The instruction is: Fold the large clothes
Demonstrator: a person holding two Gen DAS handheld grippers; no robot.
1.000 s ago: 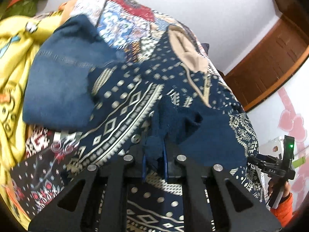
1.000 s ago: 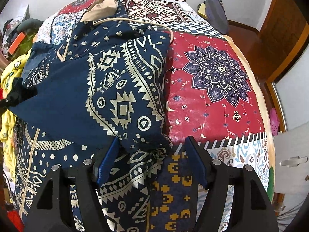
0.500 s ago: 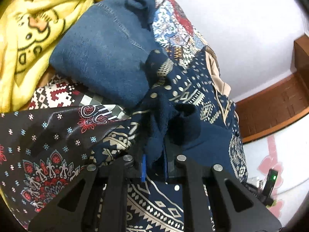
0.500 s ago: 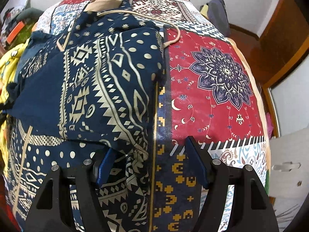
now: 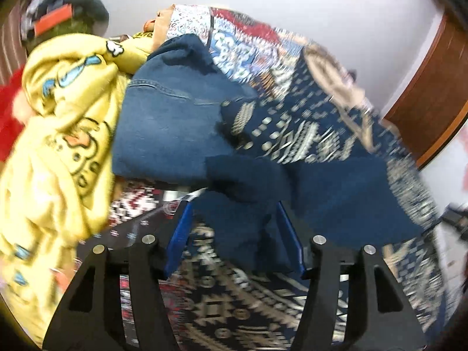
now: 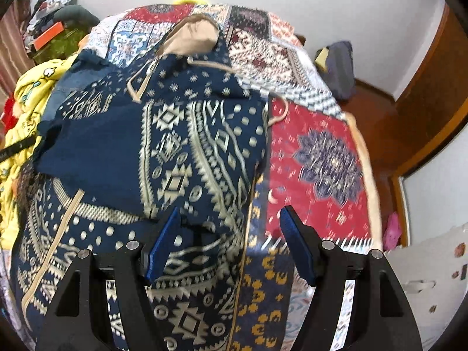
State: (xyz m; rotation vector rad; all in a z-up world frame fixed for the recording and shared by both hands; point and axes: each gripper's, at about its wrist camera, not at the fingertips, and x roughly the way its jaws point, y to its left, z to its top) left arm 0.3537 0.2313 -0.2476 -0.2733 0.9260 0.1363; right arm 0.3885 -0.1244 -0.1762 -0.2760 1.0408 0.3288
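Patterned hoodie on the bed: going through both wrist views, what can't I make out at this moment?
- Left wrist: the patterned hoodie is motion-blurred; whether its plain navy cuff touches the opening left gripper fingers is unclear.
- Right wrist: the right gripper covers the hoodie's near hem.
- Both views: what lies under the folded jeans and yellow blanket is hidden.

Motion-blurred patterned hoodie (image 5: 307, 134); cropped hem
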